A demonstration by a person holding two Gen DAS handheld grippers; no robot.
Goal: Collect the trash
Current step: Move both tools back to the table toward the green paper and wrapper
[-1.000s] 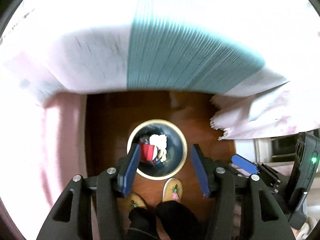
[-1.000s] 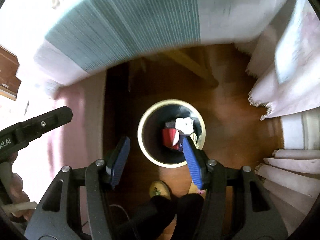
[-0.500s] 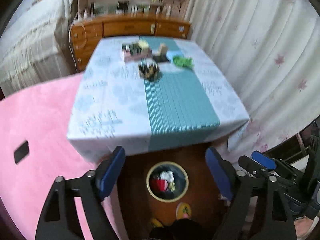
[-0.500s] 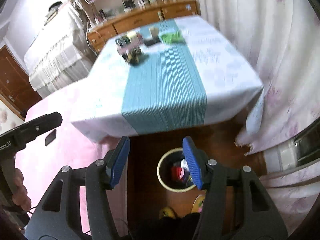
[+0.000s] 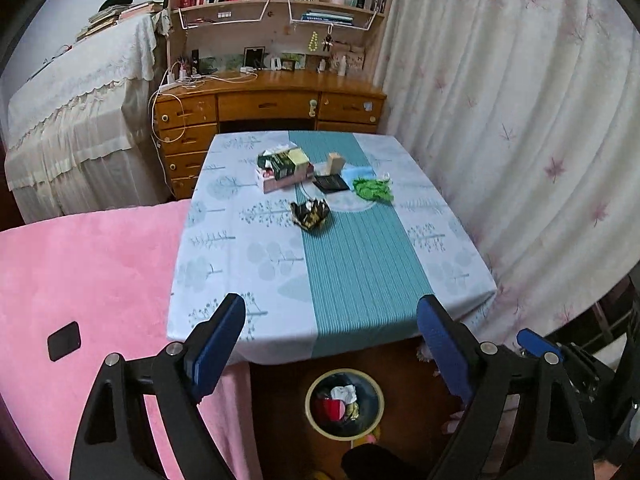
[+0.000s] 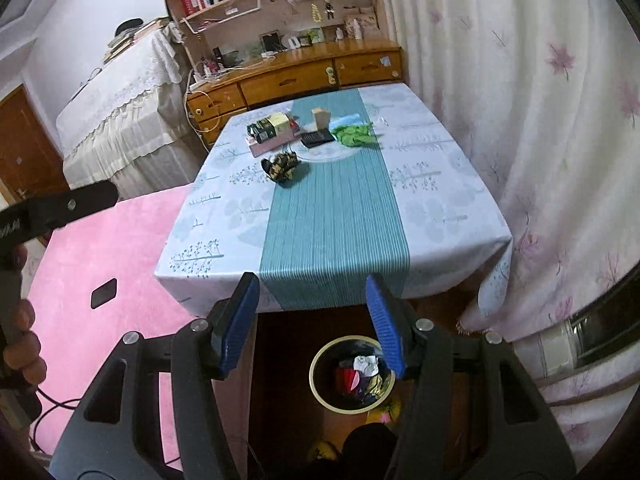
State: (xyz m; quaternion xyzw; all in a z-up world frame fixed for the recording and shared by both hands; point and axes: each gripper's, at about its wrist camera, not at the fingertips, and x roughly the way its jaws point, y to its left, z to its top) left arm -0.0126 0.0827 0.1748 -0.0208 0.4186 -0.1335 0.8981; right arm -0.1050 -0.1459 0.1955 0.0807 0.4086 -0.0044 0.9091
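Note:
A round bin point(image 5: 344, 403) point(image 6: 352, 374) with red, white and dark trash inside stands on the wood floor before the table. On the table point(image 5: 360, 280) point(image 6: 332, 232) lie a crumpled black-and-gold wrapper point(image 5: 310, 213) point(image 6: 281, 166) and a crumpled green wrapper point(image 5: 373, 189) point(image 6: 354, 135). My left gripper point(image 5: 330, 346) is open and empty, raised above the table's near edge. My right gripper point(image 6: 312, 322) is open and empty, also above the near edge and the bin.
A pink box with dark packets point(image 5: 283, 168) point(image 6: 272, 132), a black card point(image 5: 330, 183) and a small tan box point(image 5: 335, 163) sit at the table's far end. A pink rug point(image 5: 80, 280) lies left, curtains point(image 5: 520, 140) right, a wooden desk point(image 5: 272, 104) behind.
Both grippers rose from just over the bin to high above the table edge and tilted up. The left jaws opened wider. The whole table and room came into view.

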